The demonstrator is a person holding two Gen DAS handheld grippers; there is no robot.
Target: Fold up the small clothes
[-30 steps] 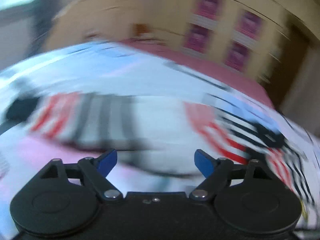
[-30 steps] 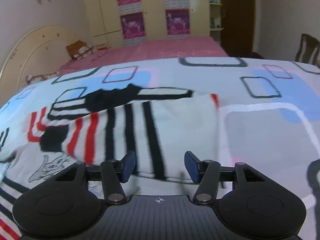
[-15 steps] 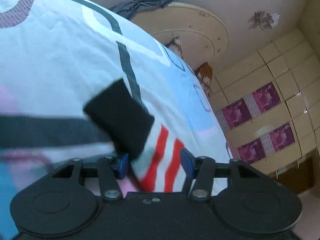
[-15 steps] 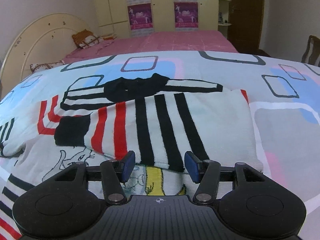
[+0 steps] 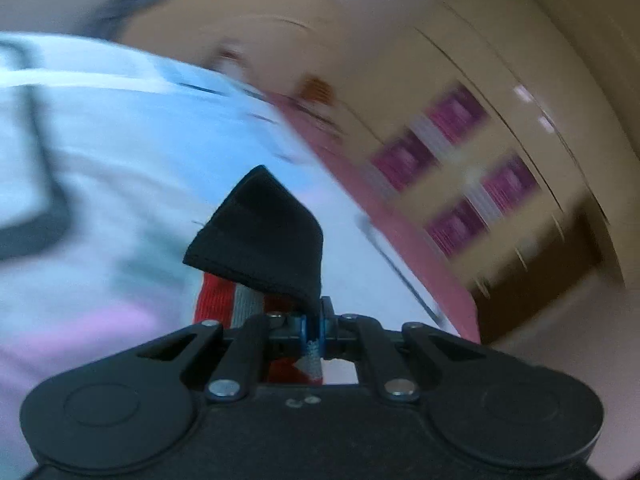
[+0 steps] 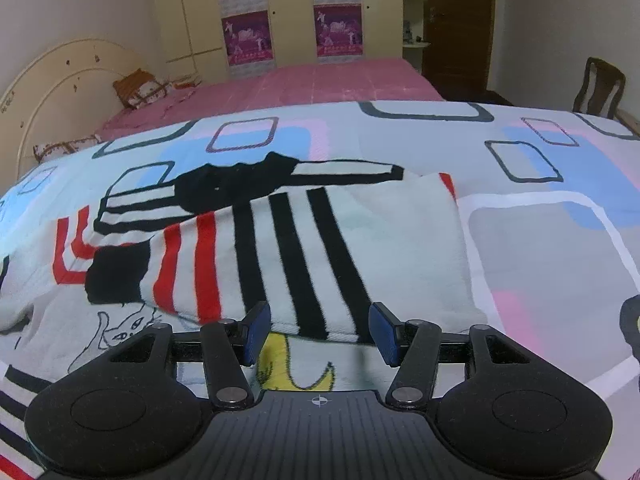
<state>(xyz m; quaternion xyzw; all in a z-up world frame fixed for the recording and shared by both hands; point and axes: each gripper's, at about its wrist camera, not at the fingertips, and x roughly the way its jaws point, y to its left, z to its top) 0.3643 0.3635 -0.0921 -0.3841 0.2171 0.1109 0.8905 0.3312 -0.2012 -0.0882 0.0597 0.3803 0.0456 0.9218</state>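
A small white sweater (image 6: 360, 248) with black and red stripes lies on the bed, its right side folded over the cartoon print on the front. One black-cuffed sleeve (image 6: 116, 276) lies across the body. My right gripper (image 6: 318, 332) is open and empty, hovering just above the sweater's near edge. My left gripper (image 5: 315, 326) is shut on another sleeve's black cuff (image 5: 264, 232), with red and grey stripes below it, held up off the bed. The left wrist view is blurred by motion.
The sweater rests on a patterned bedspread (image 6: 540, 240) in pale blue, pink and grey. Behind it are a pink bed (image 6: 320, 84), a cream headboard (image 6: 60, 76), a wardrobe with purple posters (image 6: 288, 20), a dark door (image 6: 456, 28) and a wooden chair (image 6: 600, 88).
My left gripper has shut on the black cuff and lifted it while swinging. My right gripper has stayed open and drawn back slightly from the folded sweater.
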